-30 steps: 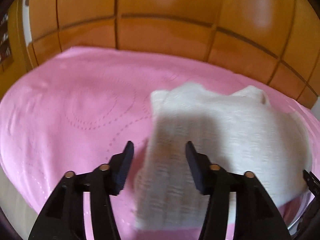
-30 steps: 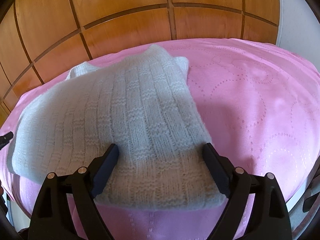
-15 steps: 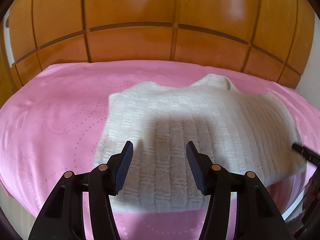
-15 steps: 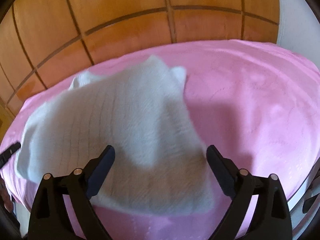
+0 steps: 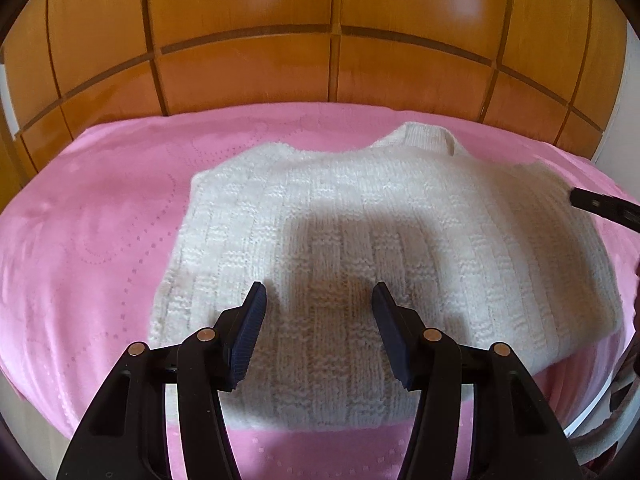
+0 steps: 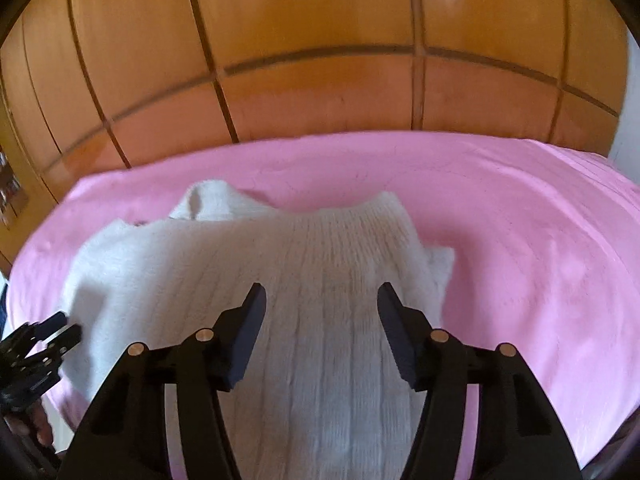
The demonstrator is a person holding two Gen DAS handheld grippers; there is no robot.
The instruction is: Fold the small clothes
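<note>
The left wrist view sits just behind the left tongs point(image 5: 318, 300), low and close over the near edge of the pink bedspread point(image 5: 88, 240), facing the wooden panelled wall point(image 5: 320, 60). The right wrist view looks the same way from behind the right tongs point(image 6: 319, 300), equally near. Both share the cream knitted sweater point(image 5: 400, 240), bedspread and wall; each catches the other tongs at its edge.

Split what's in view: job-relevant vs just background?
Job:
- white knit sweater, lying on the cover, partly folded
- left gripper, open, holding nothing
- right gripper, open, holding nothing

Background:
- pink bed cover, the work surface
- wooden panelled wall behind it
</note>
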